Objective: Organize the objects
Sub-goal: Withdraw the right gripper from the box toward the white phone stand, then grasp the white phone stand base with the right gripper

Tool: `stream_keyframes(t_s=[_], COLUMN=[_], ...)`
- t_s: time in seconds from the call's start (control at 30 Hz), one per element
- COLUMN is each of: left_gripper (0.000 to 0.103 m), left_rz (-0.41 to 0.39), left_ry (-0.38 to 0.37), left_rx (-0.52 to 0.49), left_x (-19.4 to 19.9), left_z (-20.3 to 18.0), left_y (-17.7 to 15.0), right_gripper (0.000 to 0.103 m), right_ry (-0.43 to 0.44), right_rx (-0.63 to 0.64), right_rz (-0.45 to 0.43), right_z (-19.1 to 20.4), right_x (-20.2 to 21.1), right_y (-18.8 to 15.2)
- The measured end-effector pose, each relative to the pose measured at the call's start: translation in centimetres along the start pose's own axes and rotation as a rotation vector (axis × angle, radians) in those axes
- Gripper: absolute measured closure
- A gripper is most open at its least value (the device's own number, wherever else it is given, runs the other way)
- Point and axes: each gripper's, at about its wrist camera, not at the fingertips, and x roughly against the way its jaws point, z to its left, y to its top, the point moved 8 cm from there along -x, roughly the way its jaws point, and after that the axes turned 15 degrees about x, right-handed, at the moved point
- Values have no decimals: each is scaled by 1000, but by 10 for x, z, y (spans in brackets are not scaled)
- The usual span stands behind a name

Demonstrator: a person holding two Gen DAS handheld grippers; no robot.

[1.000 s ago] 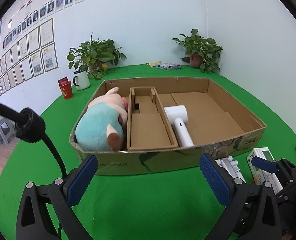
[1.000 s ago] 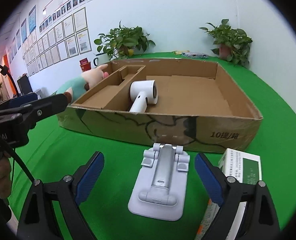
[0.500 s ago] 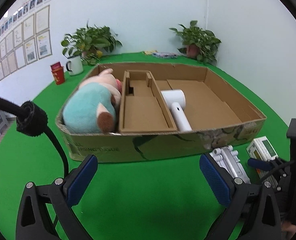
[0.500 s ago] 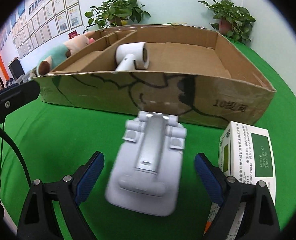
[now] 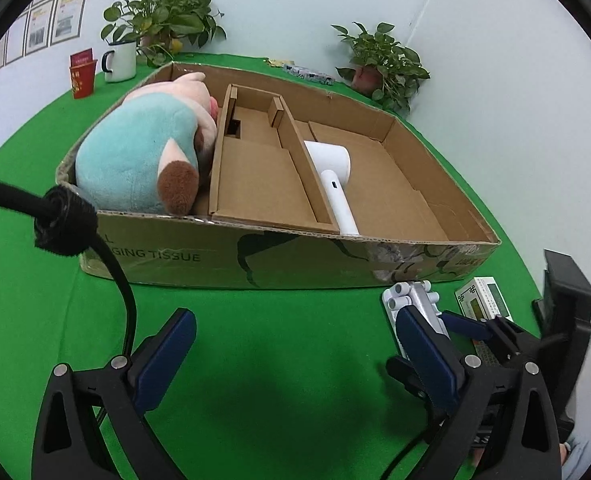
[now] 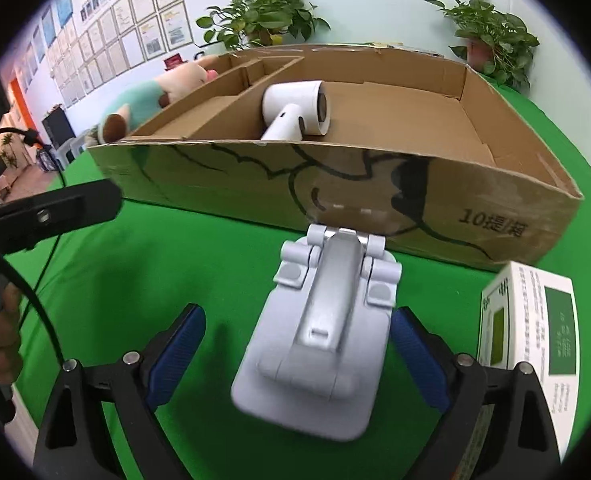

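The cardboard box (image 6: 375,184) fills the upper half of the right wrist view. Below centre lies the white stand (image 6: 327,344), its long axis running up the frame, hinge end toward the box. The right gripper (image 6: 297,346) straddles it, spread wide. This looks like the grasp step; closing comes next. The left gripper (image 5: 295,350) hangs spread, empty.

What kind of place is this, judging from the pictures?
Probably an office or lab room set up for recording, not a home: a table covered in green cloth, rows of framed documents on the wall, and potted plants along the wall.
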Motion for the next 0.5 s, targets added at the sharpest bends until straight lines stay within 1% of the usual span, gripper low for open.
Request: stream_keyframes(t_s=[0.1,0.13,0.2,0.23,0.27,0.4,0.5], left_gripper=[3,3,3,7,7,7,7], left_rz=[8,8,11,14,22,61,132], left_ry=[-8,-8,-13,-18,-24,-63,-118], left_rx=[9,13,22,25,28,54,81], left_x=[-2,-1,-1,-2,-2,-5,-12], left_z=[2,3,4,4,4,3,0], left_y=[-1,-1,0,0,0,-2,-12], right_gripper=[8,10,17,27,33,36,36], right_ry=[-33,-42,-84,-84,-78,-57,43], right_rx=[9,25,57,47,40,37,-3], right_rz=[17,22,22,14,10,0,-41], right_z=[0,2,2,0,-1,4,16], right_x=[-4,-5,-3,0,2,10,23], right_y=[1,0,-2,-3,-4,-13,-20])
